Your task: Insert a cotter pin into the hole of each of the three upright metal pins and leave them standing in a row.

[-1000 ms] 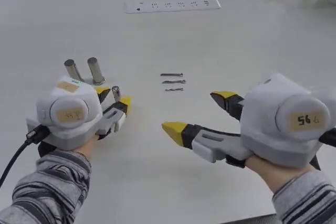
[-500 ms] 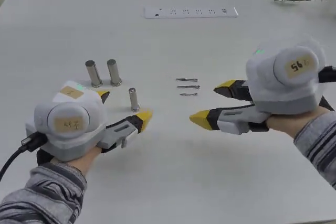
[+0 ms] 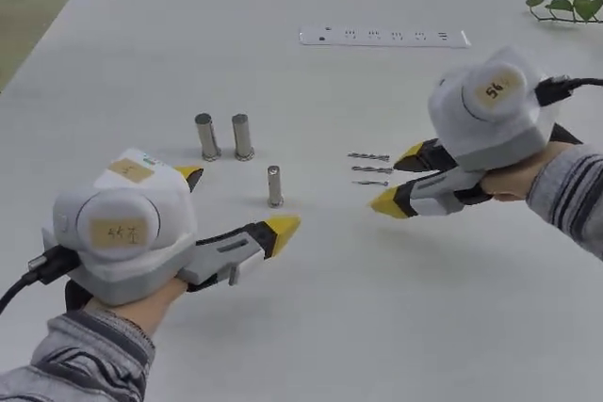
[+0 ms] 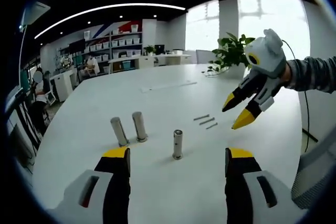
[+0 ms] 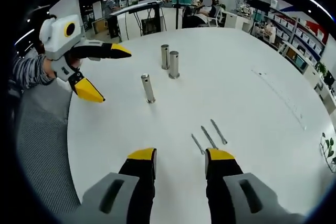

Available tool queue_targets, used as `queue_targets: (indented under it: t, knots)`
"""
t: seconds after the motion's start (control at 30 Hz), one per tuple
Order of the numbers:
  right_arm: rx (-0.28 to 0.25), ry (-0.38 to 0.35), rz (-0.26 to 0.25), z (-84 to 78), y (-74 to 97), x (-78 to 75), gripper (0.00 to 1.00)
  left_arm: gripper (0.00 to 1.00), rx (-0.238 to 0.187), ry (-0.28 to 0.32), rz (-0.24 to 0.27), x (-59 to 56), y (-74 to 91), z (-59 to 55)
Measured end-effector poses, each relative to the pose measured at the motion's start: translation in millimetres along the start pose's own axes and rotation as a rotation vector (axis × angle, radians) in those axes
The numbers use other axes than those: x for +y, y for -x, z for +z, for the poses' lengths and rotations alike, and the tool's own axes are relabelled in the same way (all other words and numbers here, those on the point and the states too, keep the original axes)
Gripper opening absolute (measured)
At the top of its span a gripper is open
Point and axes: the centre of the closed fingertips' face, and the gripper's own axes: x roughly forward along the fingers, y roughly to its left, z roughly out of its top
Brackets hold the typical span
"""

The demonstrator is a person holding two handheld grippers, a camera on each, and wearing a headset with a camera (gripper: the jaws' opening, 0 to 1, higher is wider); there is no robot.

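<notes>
Eased back from the lone metal pin, the left gripper holds its jaws wide and empty. Two more metal pins stand behind it on the desk. Three cotter pins lie flat, and the right gripper, jaws wide, has moved just beside them.

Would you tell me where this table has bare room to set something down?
The widest bare table lies on your side of the left gripper and right gripper. Another free band runs between the power strip and the metal pins. It is crowded from the metal pins across to the cotter pins.
</notes>
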Motion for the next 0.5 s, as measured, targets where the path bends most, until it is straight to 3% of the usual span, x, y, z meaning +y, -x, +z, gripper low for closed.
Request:
queue_targets:
  t: [0.23, 0.3, 0.5]
  knots:
    - [0.074, 0.019, 0.024, -6.0, -12.3, -7.3, 0.28, 0.76, 0.010, -0.009, -0.005, 1.2, 7.9, -1.3]
    - [0.092, 0.009, 0.034, -10.4, -20.1, -16.7, 0.26, 0.76, 0.013, -0.010, -0.003, 1.4, 10.7, -2.4]
    - [0.126, 0.002, 0.053, -16.0, -25.2, -16.4, 0.18, 0.75, 0.023, -0.010, 0.012, 4.7, 16.3, -8.3]
